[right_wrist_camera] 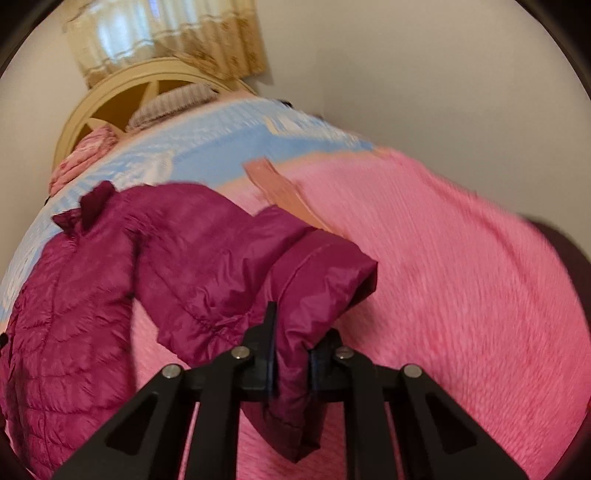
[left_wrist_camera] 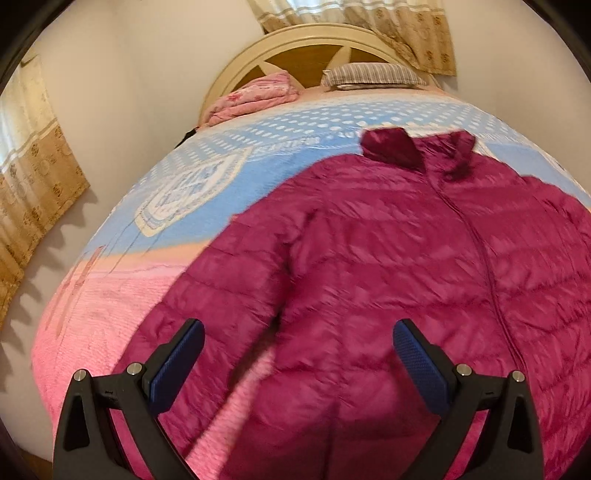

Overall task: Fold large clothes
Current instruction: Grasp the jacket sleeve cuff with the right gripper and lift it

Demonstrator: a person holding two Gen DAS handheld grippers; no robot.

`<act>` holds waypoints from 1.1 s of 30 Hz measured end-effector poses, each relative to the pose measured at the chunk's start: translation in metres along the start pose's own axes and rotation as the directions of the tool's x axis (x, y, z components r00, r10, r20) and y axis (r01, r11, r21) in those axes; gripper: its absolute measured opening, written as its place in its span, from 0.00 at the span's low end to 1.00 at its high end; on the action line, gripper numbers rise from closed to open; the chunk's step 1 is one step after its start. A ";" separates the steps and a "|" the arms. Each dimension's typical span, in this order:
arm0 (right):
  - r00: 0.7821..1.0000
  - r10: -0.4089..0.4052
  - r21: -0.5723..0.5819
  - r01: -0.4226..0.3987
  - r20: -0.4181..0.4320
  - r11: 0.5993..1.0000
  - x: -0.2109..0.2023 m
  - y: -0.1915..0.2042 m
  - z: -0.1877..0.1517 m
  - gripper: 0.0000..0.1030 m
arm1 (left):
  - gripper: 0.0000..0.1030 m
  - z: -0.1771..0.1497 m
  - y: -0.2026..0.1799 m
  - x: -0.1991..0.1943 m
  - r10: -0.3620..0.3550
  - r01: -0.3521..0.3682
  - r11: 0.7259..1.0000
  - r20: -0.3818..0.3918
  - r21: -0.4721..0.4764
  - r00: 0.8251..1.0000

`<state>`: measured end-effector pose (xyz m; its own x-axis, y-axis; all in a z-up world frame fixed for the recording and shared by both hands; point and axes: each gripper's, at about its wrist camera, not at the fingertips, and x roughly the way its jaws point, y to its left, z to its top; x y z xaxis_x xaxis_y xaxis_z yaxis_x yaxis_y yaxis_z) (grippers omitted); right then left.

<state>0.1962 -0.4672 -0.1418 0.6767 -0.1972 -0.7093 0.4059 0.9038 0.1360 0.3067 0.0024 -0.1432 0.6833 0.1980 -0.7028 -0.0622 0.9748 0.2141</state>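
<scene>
We found the magenta quilted jacket (left_wrist_camera: 388, 266) lying front side up on the bed (left_wrist_camera: 110, 325), zip closed and collar (left_wrist_camera: 417, 147) pointing toward the headboard (left_wrist_camera: 295, 48). Its body covered the pink lower part of the bedspread, and its collar reached onto the blue dotted part nearer the headboard.

The left gripper (left_wrist_camera: 299, 354) hung above the jacket's hem end, farthest from the headboard. Its blue-padded fingers (left_wrist_camera: 177, 365) stood wide apart and touched nothing that we could see; one sleeve (left_wrist_camera: 221, 295) lay between and beyond them.

The right gripper (right_wrist_camera: 291, 354) had its jaws pinched on the cuff end of the other sleeve (right_wrist_camera: 310, 280). That sleeve was lifted off the bedspread and bunched, its cuff fabric hanging down between the fingers. The rest of the jacket lay to the left of this gripper in the right wrist view.

At the headboard we noted a striped pillow (left_wrist_camera: 373, 75) and a folded pink quilt (left_wrist_camera: 255, 98). Patterned curtains (left_wrist_camera: 369, 22) hung behind the headboard. Both views were motion-blurred.
</scene>
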 end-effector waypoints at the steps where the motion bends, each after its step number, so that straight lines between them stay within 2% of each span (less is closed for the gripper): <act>1: 1.000 0.008 -0.022 -0.007 0.019 1.000 -0.005 0.008 0.006 0.15 | 0.99 0.003 0.007 0.001 0.006 -0.006 1.000 0.003 -0.012 1.000; 6: 0.995 0.044 -0.147 -0.031 0.086 0.989 -0.020 0.064 0.031 0.15 | 0.99 0.013 0.034 0.007 0.037 -0.036 0.998 0.010 -0.052 0.999; 14: 0.985 0.123 -0.341 -0.076 0.119 0.937 -0.021 0.164 0.048 0.15 | 0.99 0.016 0.075 0.033 0.097 -0.098 0.991 -0.012 -0.090 0.995; 21: 0.981 0.167 -0.439 -0.110 0.094 0.892 -0.001 0.234 0.044 0.14 | 0.99 0.011 0.096 0.054 0.106 -0.110 0.986 -0.040 -0.125 0.994; 33: 0.978 0.202 -0.553 -0.141 0.051 0.821 0.041 0.321 0.015 0.14 | 0.99 0.020 0.101 0.082 0.097 -0.105 0.980 -0.056 -0.166 0.994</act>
<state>0.3637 -0.1915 -0.1168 0.7753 -0.0292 -0.6309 -0.1018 0.9801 -0.1704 0.3714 0.1146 -0.1657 0.6321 0.2971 -0.7157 -0.2540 0.9520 0.1709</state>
